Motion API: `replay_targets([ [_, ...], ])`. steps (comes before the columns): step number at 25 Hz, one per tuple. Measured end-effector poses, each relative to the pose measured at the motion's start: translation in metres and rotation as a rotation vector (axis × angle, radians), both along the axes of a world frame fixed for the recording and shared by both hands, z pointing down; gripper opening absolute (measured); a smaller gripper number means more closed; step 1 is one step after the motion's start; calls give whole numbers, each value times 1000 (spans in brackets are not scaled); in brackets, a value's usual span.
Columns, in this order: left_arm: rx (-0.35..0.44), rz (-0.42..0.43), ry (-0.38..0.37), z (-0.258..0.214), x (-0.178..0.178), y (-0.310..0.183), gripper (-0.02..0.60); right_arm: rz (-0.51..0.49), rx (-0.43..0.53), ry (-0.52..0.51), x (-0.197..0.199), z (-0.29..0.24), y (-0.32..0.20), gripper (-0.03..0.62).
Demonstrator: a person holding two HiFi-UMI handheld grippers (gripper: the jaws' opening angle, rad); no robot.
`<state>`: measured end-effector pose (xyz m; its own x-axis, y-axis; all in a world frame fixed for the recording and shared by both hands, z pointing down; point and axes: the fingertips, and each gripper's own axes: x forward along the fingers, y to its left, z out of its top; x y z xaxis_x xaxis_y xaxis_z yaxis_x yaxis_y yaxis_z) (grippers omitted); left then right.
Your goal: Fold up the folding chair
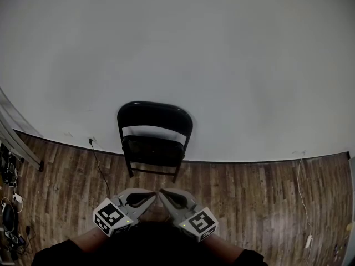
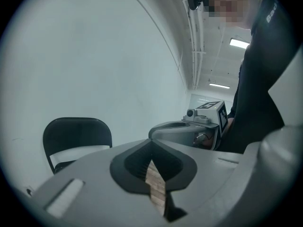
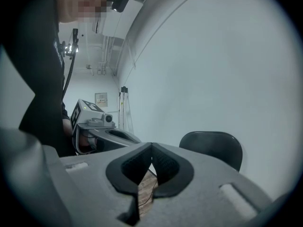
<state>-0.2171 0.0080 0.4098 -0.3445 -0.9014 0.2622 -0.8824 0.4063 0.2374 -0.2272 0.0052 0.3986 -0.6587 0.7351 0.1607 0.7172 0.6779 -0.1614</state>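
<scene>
A black folding chair (image 1: pixel 153 140) stands unfolded against the white wall, its seat facing me. The same chair shows at the lower left of the left gripper view (image 2: pixel 75 141) and at the right of the right gripper view (image 3: pixel 213 148). My left gripper (image 1: pixel 148 195) and my right gripper (image 1: pixel 165 195) hang side by side near my body, well short of the chair, tips angled toward each other. Both are shut with nothing between their jaws. Each gripper appears in the other's view: the right gripper (image 2: pixel 187 131) and the left gripper (image 3: pixel 102 131).
A wooden floor (image 1: pixel 249 193) runs up to the white wall (image 1: pixel 177 54). A black cable (image 1: pixel 99 168) trails from the wall left of the chair. Clutter lies at the far left edge (image 1: pixel 10 204); a white cord (image 1: pixel 302 198) runs at the right.
</scene>
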Motion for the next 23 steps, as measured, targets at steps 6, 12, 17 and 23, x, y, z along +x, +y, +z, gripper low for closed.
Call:
replay_targets([
  [6, -3, 1, -5, 1, 3, 4, 2, -3, 5, 4, 3, 0, 5, 2],
  [12, 1, -3, -4, -1, 3, 10, 2, -6, 5, 8, 2, 1, 11, 2],
  [17, 0, -3, -10, 0, 5, 13, 2, -8, 11, 3, 4, 3, 14, 2],
  [23, -4, -4, -12, -1, 6, 18, 2, -9, 10, 4, 5, 2, 18, 2],
])
